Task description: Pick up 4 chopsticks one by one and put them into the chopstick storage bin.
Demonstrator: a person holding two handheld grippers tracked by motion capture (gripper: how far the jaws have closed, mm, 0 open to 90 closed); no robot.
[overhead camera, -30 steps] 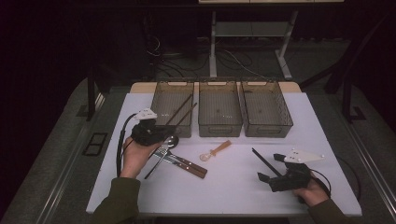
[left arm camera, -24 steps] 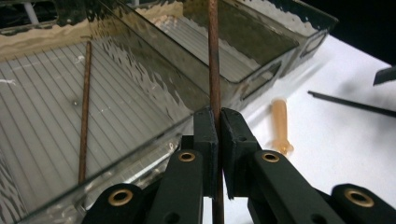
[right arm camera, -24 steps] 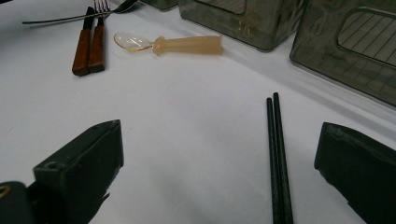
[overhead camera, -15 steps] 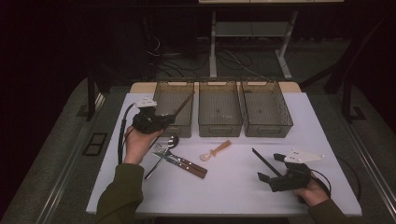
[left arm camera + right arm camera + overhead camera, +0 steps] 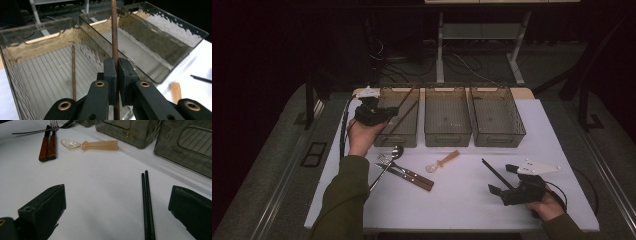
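My left hand-held gripper (image 5: 384,114) is clamped tight on a brown chopstick (image 5: 114,37); in the left gripper view the stick runs straight up between the two pads, which press on it from both sides; it hangs over the leftmost bin (image 5: 409,137), the first of three smoky see-through bins set in a row at the far edge of the white tabletop (image 5: 462,200); a second brown chopstick (image 5: 73,72) lies on the ribbed floor of that same bin, apart from the one I hold; the middle bin (image 5: 447,135) and the right bin (image 5: 499,137) stand just beside it.

My right hand-held gripper (image 5: 494,181) rests low on the tabletop at the near right, its jaws spread wide with nothing between the pads; in the right gripper view a pair of black chopsticks (image 5: 147,202) lies side by side on the white surface between the jaws, touching neither of them.

Near the middle of the tabletop lie a small translucent spoon with a tan handle (image 5: 442,161), two pieces of wooden-handled cutlery (image 5: 409,175) close together, one of them a fork, and a metal spoon (image 5: 388,162) across them; all sit in front of the bins, well apart from my right hand (image 5: 548,206).
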